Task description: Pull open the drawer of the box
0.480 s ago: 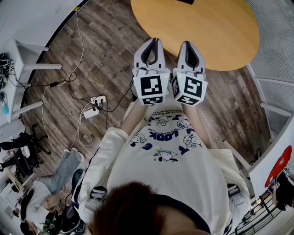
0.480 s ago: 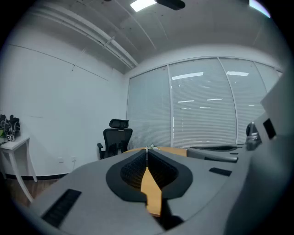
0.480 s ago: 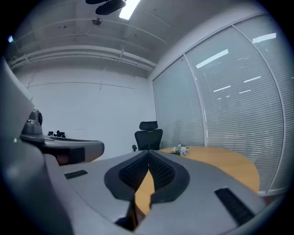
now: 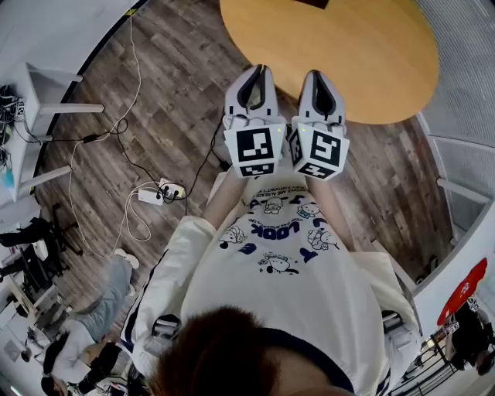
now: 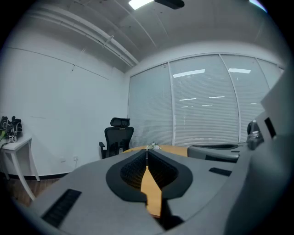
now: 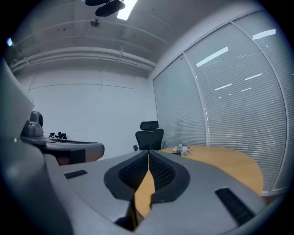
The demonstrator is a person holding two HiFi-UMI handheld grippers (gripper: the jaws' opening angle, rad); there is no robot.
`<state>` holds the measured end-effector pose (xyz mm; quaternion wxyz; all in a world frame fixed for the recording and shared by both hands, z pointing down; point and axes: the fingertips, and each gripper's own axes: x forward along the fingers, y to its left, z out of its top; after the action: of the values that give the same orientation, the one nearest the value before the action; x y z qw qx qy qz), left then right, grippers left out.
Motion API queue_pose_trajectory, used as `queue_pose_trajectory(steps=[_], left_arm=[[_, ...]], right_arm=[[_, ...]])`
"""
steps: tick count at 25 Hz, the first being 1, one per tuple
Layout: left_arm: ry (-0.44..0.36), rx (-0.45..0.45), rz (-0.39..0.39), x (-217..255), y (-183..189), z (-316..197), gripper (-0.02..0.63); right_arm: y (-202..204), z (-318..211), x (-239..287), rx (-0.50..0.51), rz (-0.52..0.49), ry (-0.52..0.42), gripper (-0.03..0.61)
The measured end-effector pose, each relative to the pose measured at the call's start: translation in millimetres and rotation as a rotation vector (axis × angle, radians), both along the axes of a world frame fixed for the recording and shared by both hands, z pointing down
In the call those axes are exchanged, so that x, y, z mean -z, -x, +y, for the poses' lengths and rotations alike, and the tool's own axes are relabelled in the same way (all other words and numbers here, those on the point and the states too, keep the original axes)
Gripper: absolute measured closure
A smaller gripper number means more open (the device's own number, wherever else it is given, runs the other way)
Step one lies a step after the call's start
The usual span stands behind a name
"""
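Observation:
No box or drawer can be made out in any view; only a dark corner of something on the table touches the top edge of the head view. My left gripper and right gripper are held side by side at the near edge of the round wooden table. Both point across the table. In the left gripper view the left gripper is shut with nothing between its pads. The right gripper is likewise shut and holds nothing. A small bunch of flowers lies far off on the tabletop.
A black office chair stands beyond the table by the window blinds. On the wooden floor to the left are a power strip with cables and a white side table. A person sits at lower left.
Both grippers stay where they were. The person at lower left has shifted, and the floor has slid slightly in the head view.

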<state>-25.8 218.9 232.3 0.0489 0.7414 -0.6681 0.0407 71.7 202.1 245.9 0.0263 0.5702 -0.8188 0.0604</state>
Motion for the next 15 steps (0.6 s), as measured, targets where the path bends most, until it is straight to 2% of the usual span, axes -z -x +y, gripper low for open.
queue_pose_trajectory(steps=[9, 15], left_arm=[[0.014, 0.035, 0.015, -4, -4, -10, 0.589], [0.021, 0.025, 0.021, -7, -6, -21, 0.588]], right_arm=[[-11, -10, -7, 0.016, -0.006, 0.005, 0.546], [-14, -20, -13, 0.0, -0.017, 0.024, 0.546]])
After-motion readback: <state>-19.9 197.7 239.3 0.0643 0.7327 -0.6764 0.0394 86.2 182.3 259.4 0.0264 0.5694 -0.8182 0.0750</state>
